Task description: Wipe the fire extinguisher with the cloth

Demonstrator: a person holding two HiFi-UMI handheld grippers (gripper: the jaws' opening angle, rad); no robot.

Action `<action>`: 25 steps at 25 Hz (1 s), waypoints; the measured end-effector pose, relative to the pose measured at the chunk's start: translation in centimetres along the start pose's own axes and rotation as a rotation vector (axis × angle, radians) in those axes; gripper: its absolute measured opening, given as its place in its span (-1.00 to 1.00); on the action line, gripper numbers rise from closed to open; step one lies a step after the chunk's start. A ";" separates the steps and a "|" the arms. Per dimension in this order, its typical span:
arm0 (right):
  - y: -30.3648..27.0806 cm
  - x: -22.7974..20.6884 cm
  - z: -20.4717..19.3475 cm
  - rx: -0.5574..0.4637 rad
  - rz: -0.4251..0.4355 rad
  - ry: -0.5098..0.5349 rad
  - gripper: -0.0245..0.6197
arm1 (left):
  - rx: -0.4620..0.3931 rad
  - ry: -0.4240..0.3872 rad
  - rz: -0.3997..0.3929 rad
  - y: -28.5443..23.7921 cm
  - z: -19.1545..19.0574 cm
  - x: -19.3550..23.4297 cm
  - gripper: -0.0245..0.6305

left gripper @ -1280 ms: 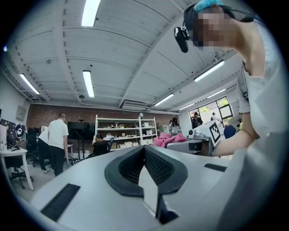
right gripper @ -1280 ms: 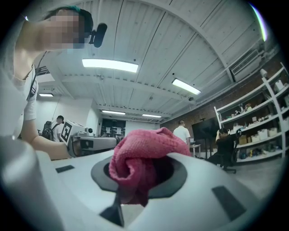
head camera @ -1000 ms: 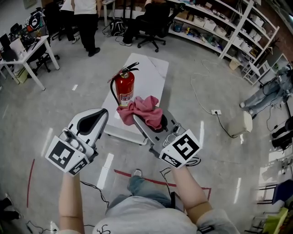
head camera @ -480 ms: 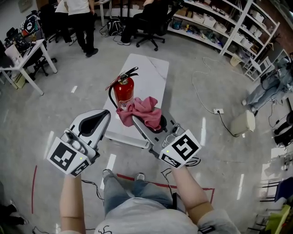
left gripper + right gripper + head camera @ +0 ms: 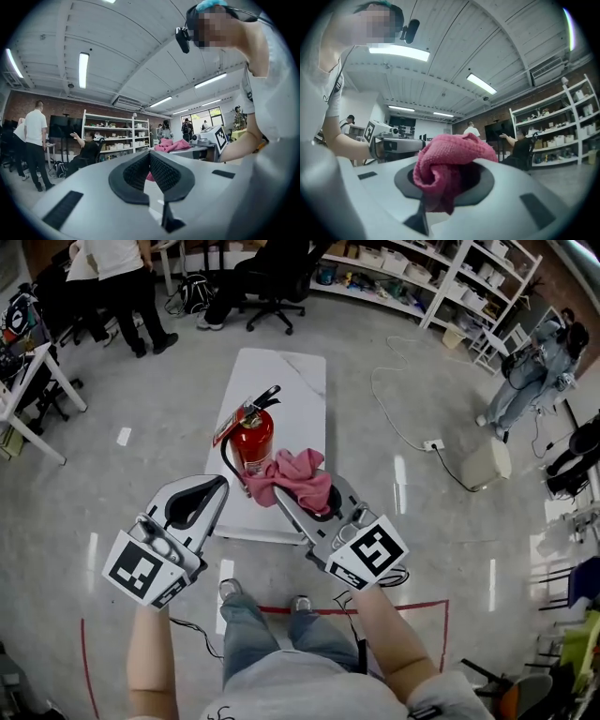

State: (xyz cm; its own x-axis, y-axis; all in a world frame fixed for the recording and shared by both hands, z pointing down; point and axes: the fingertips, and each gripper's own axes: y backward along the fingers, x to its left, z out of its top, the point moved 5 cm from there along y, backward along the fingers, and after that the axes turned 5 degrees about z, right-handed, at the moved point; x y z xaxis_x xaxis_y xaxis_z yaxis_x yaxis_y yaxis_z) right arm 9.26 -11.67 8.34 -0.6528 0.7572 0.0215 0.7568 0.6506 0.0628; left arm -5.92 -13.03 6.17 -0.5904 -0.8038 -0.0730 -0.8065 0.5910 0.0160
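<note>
Beside the fire extinguisher (image 5: pixel 255 442), right gripper (image 5: pixel 305 498) fingers clench the cloth (image 5: pixel 298 479); left gripper (image 5: pixel 217 484) fingers closed.

No legible text, labels, brands or numbers anywhere.

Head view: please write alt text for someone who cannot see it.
Seen from above, the right gripper holds a pink cloth beside a red fire extinguisher standing on a white table. The left gripper, shut and empty, hovers near the table's left edge.
</note>
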 end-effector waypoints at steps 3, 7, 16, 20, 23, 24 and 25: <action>-3.0 -0.5 -1.1 0.011 -0.070 -0.015 -0.59 | 0.010 0.003 -0.069 -0.2 -1.1 3.5 -0.90; -5.0 -0.2 -1.8 0.014 -0.149 -0.027 -0.59 | 0.015 0.005 -0.147 -0.1 -1.7 6.1 -0.90; -8.9 -1.9 -4.5 0.063 -0.295 -0.013 -0.59 | 0.030 0.016 -0.289 -1.7 -4.5 12.5 -0.90; -9.2 -2.9 -6.6 0.099 -0.327 -0.010 -0.59 | 0.028 0.025 -0.318 -2.7 -6.2 13.4 -0.90; -9.6 -3.4 -7.9 0.122 -0.341 -0.008 -0.59 | 0.031 0.036 -0.339 -3.1 -6.9 13.5 -0.90; -9.8 -3.6 -8.4 0.130 -0.342 -0.002 -0.59 | 0.033 0.035 -0.346 -3.2 -7.2 13.5 -0.90; -10.0 -3.9 -9.0 0.138 -0.341 0.005 -0.59 | 0.033 0.032 -0.354 -3.4 -7.6 13.5 -0.90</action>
State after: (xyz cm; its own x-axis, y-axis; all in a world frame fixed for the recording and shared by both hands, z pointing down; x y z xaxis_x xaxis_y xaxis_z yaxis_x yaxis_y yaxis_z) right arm 3.91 -21.66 16.57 -0.8683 0.4953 0.0274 0.4927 0.8675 -0.0683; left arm -11.36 -26.44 12.69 -0.2760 -0.9605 -0.0366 -0.9601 0.2773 -0.0368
